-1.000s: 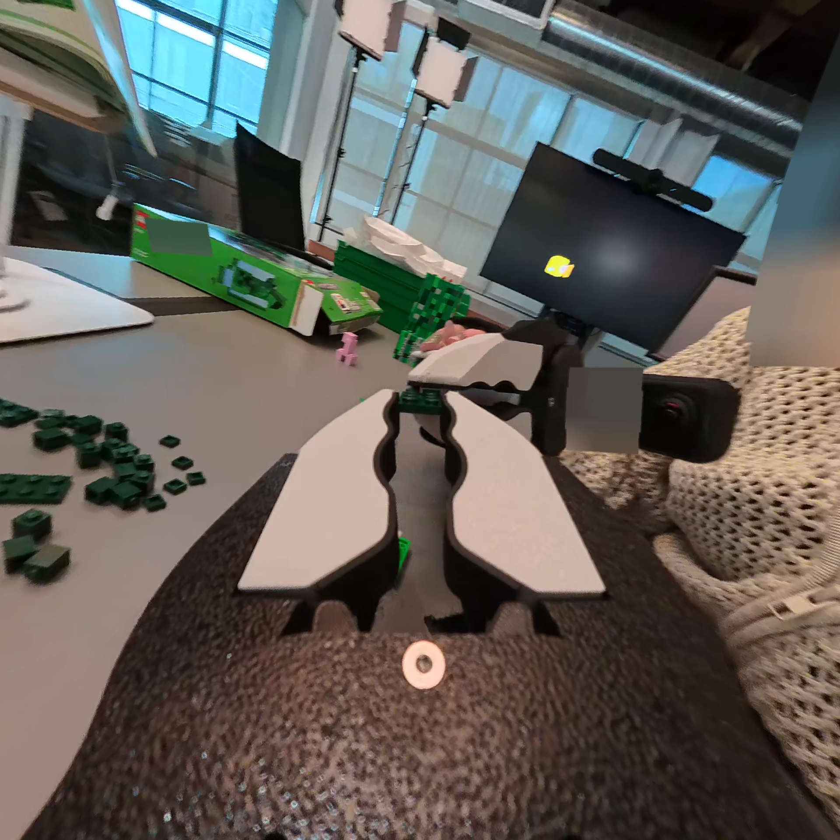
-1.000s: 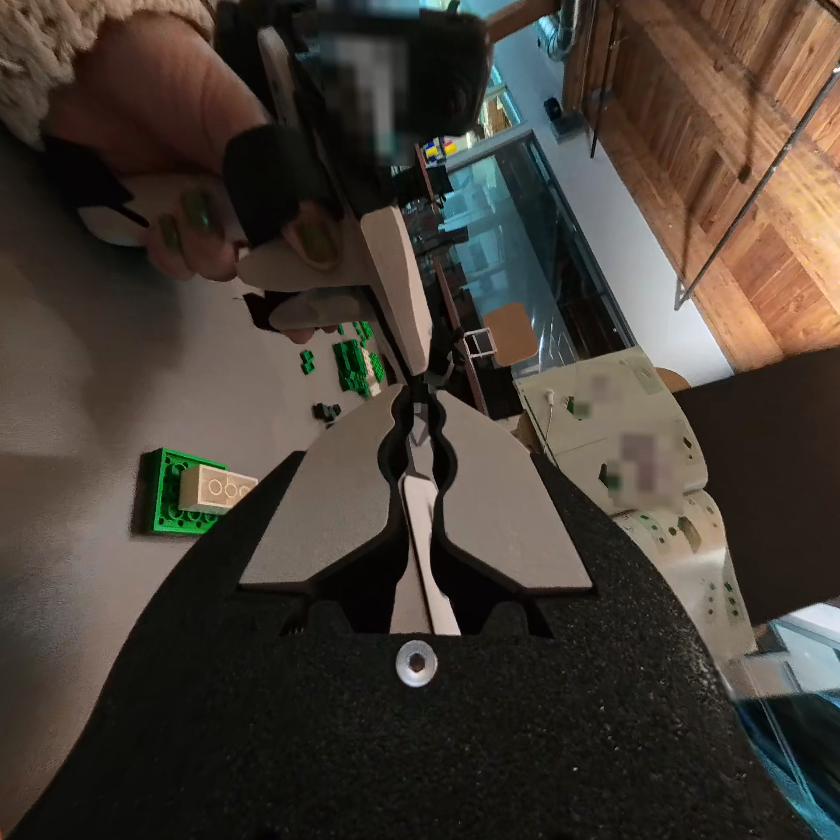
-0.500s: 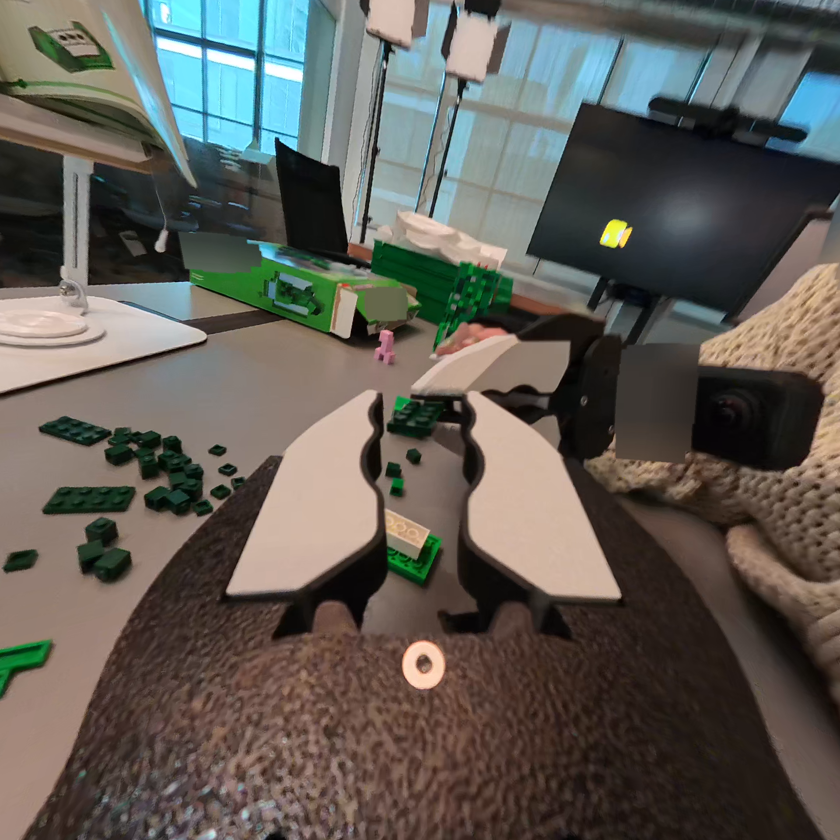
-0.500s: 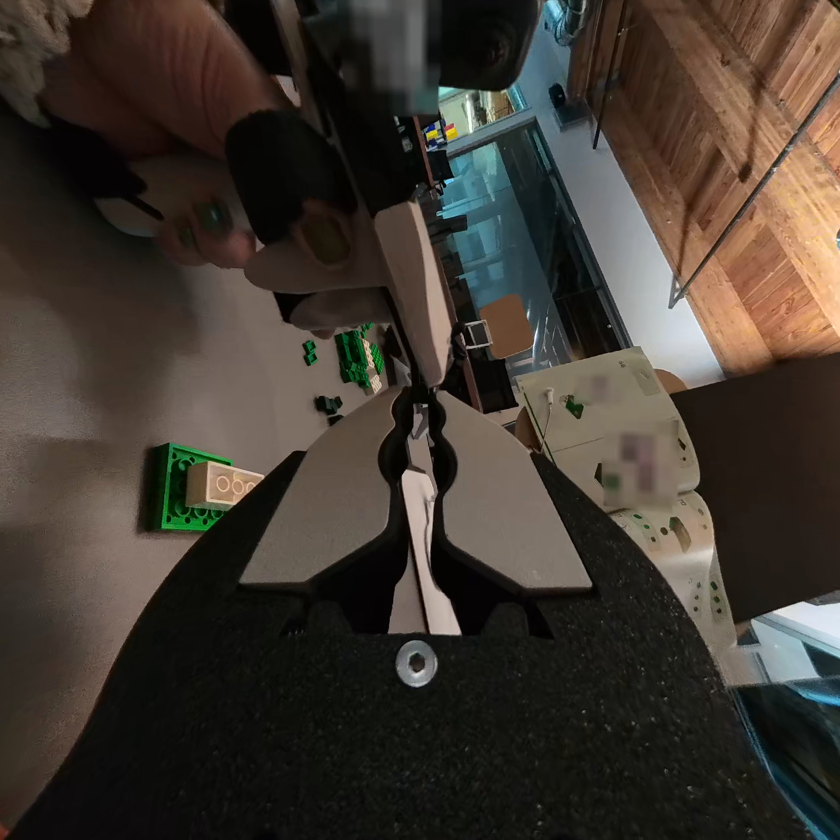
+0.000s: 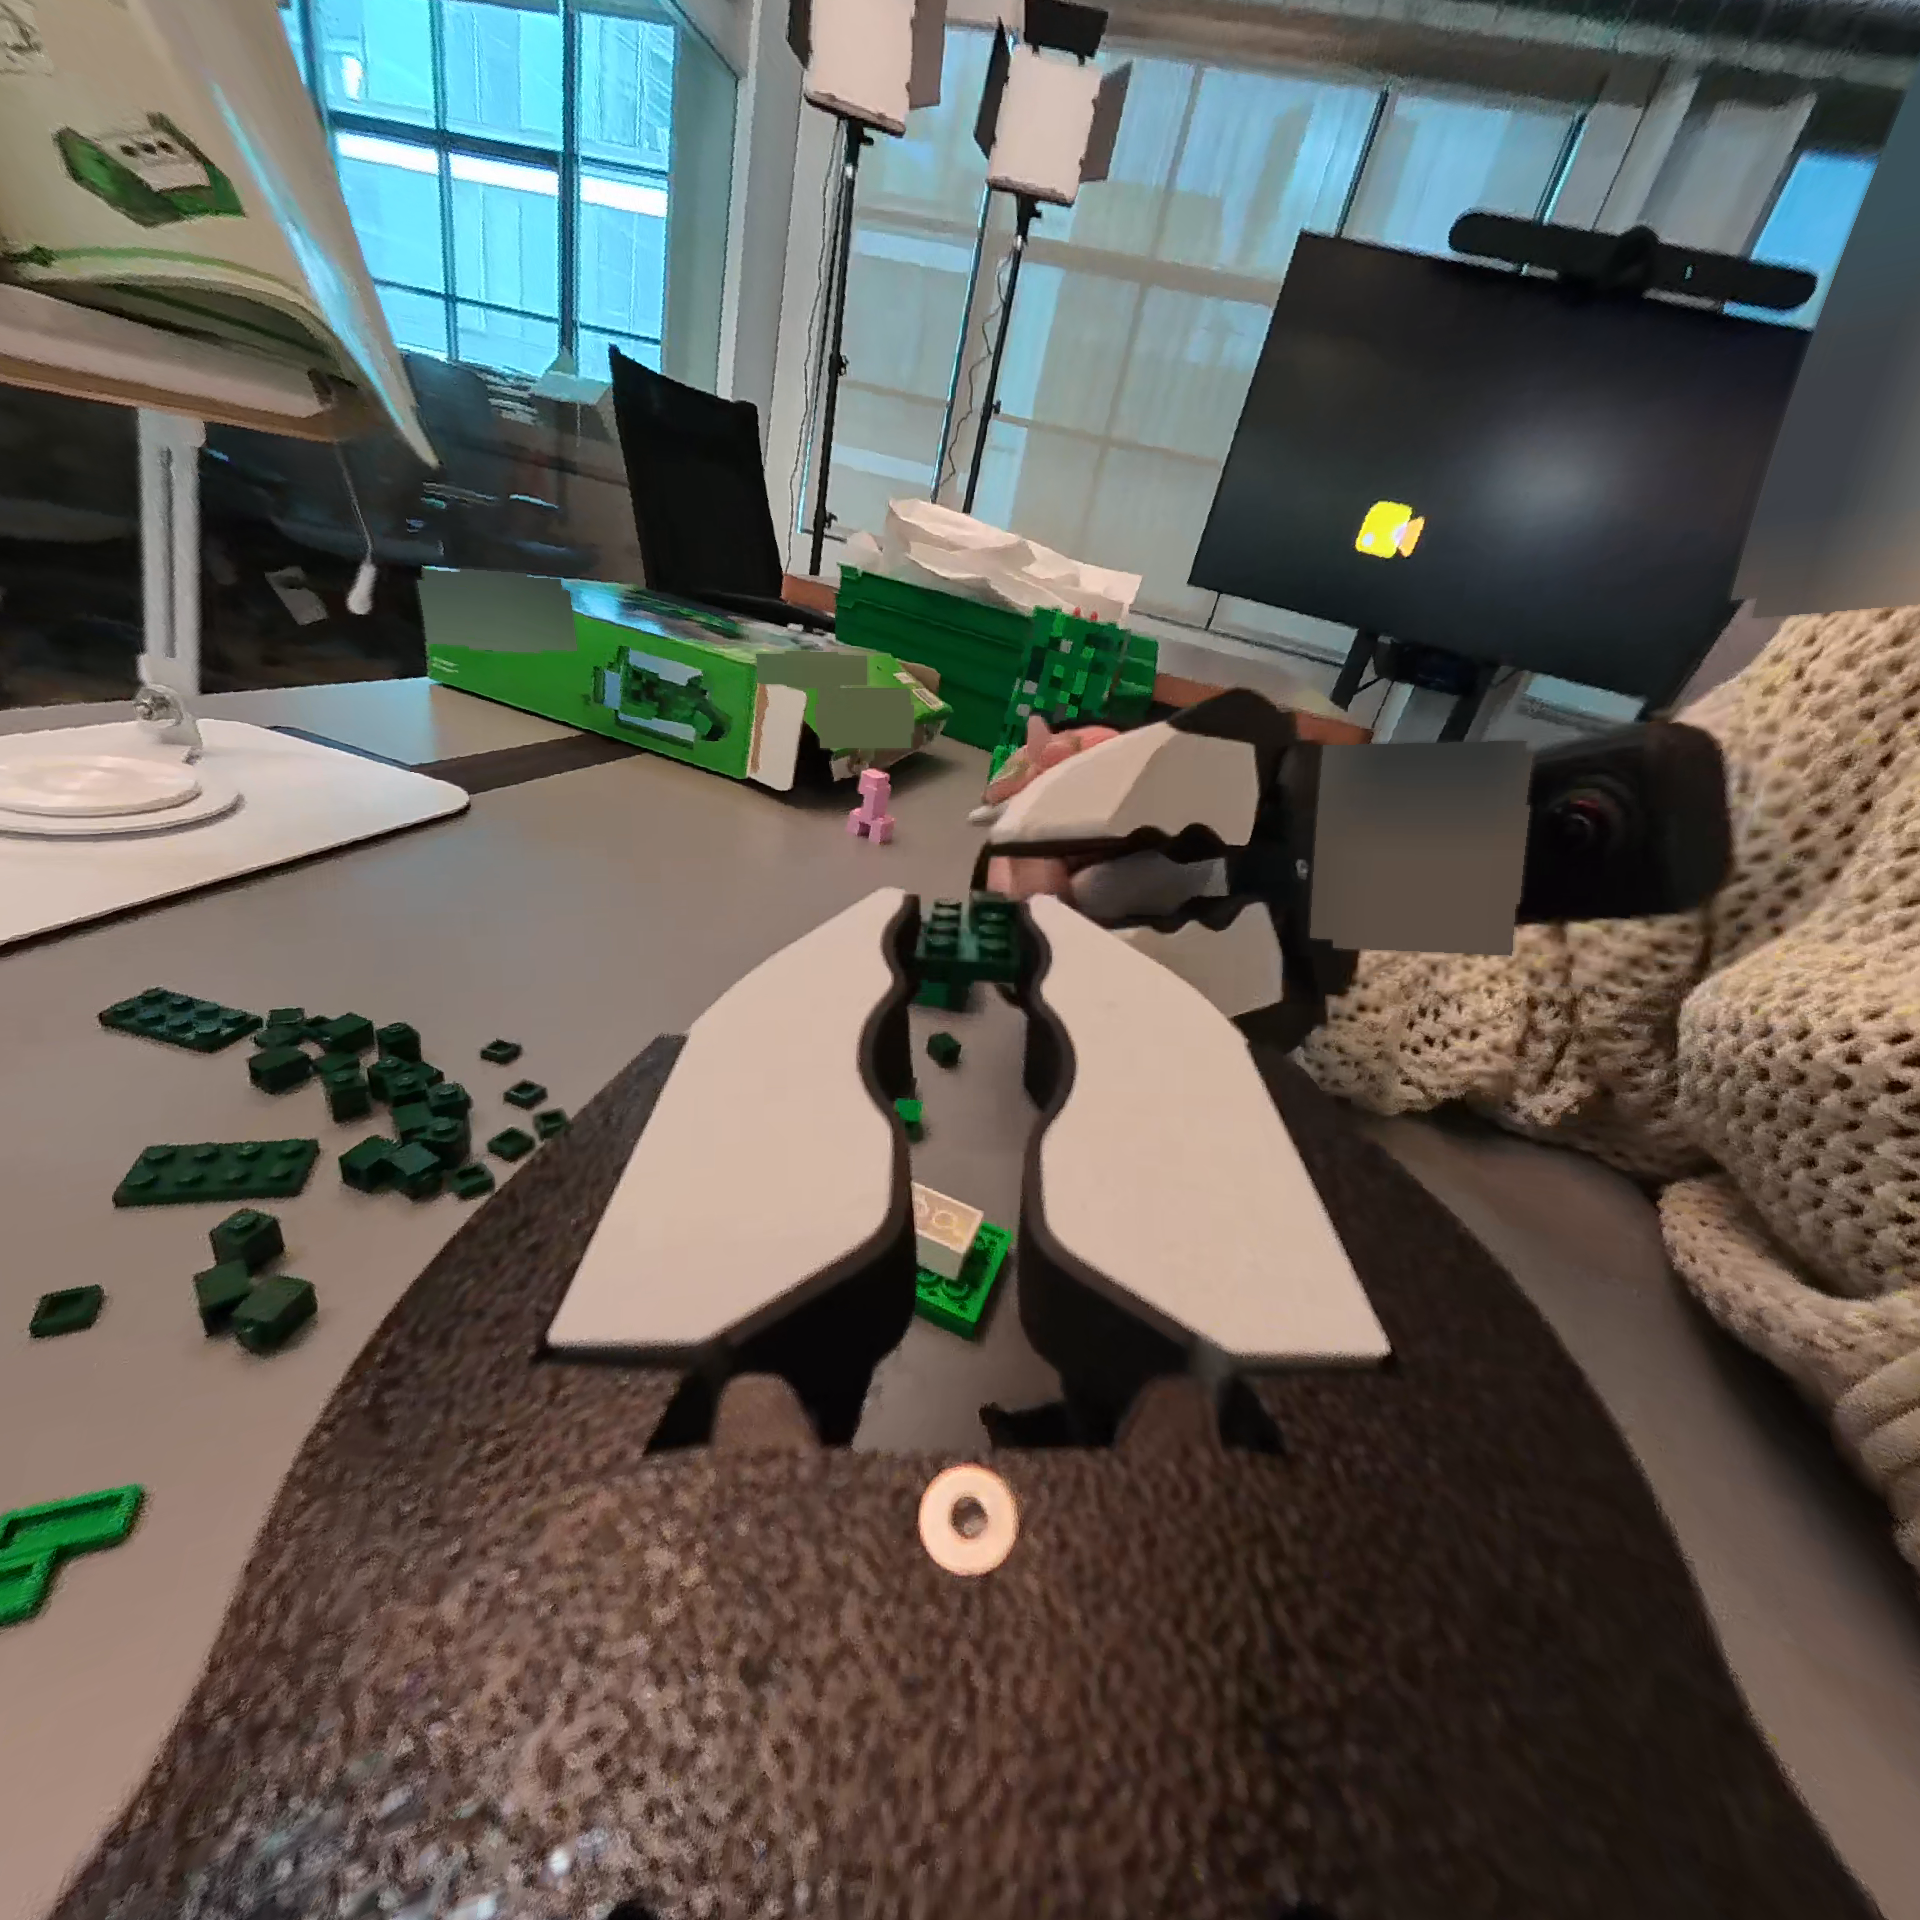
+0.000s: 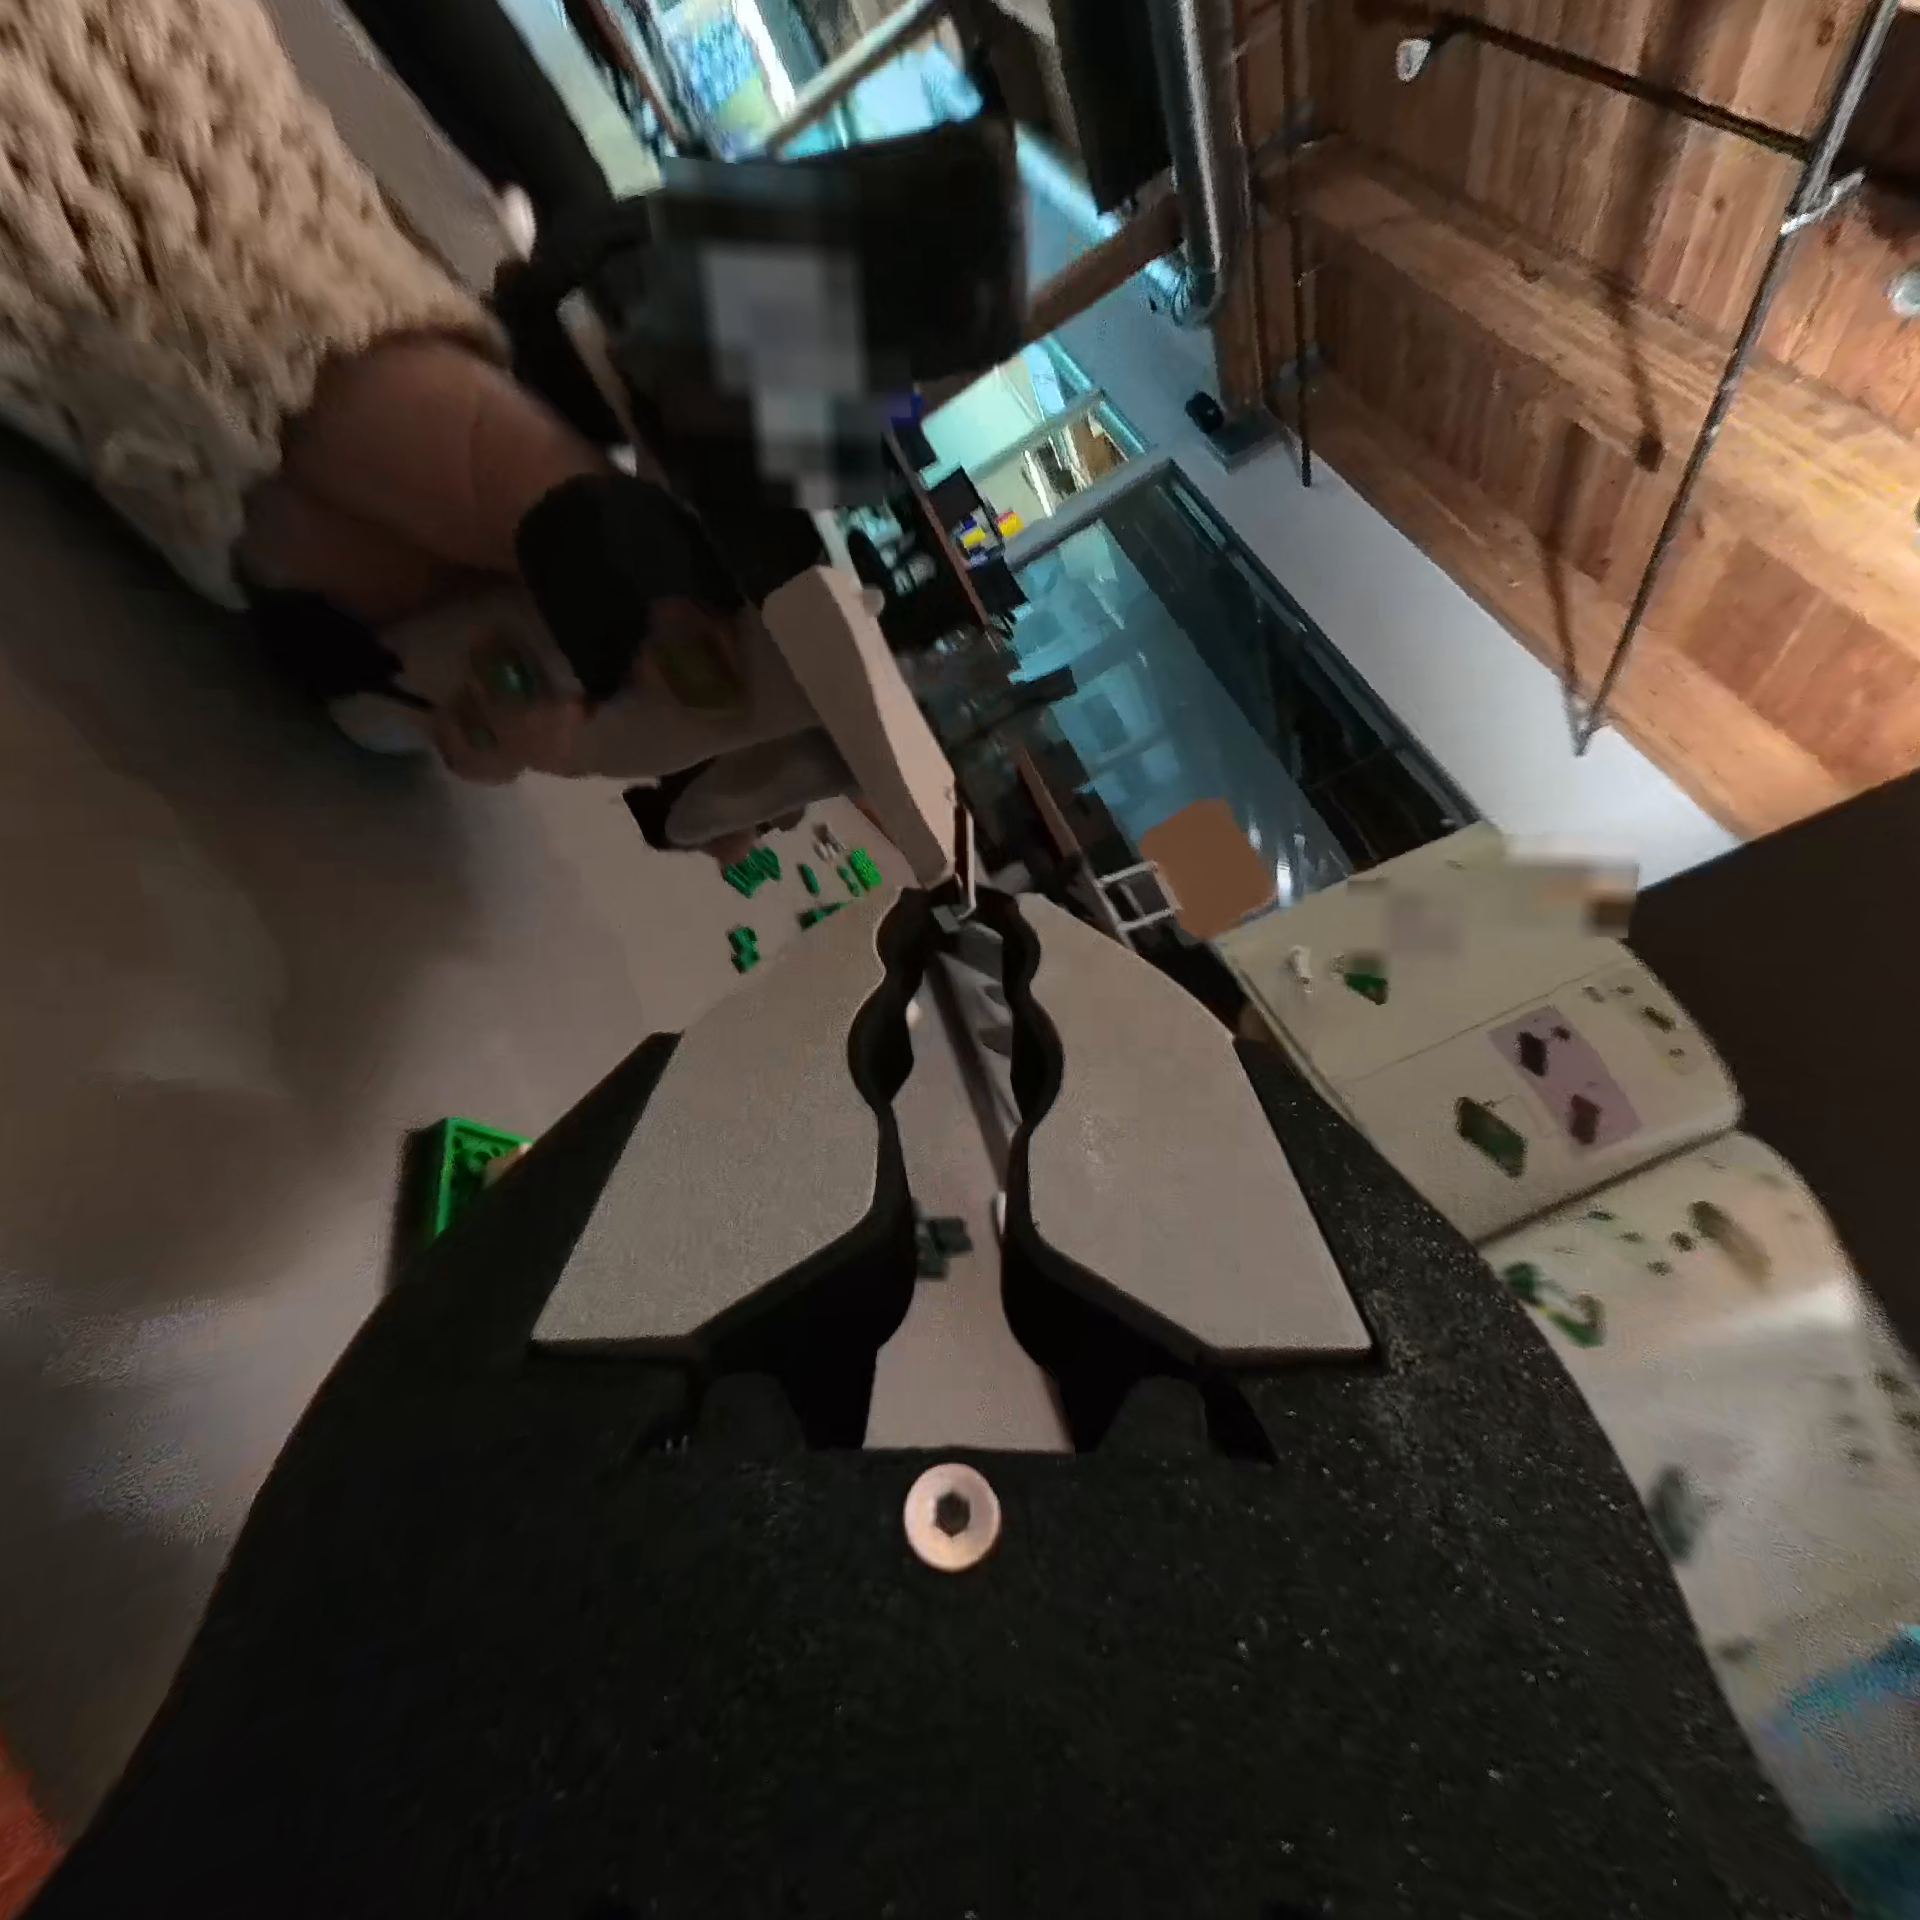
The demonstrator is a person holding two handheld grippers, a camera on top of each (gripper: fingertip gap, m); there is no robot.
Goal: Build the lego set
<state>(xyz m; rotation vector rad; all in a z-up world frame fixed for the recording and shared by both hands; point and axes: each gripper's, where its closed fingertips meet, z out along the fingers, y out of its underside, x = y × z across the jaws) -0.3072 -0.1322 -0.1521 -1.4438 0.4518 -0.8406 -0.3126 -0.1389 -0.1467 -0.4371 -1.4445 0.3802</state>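
Since a second ago, both grippers have drawn apart. Loose dark green pieces (image 5: 343, 1101) lie scattered left on the table (image 5: 623, 935). At centre, the left gripper (image 5: 964, 914) pinches a dark green brick assembly (image 5: 961, 940); a small green-and-tan base (image 5: 961, 1262) sits below. On the right, the right gripper (image 6: 961, 920) is narrowly parted, seemingly empty. Most building appears undone.
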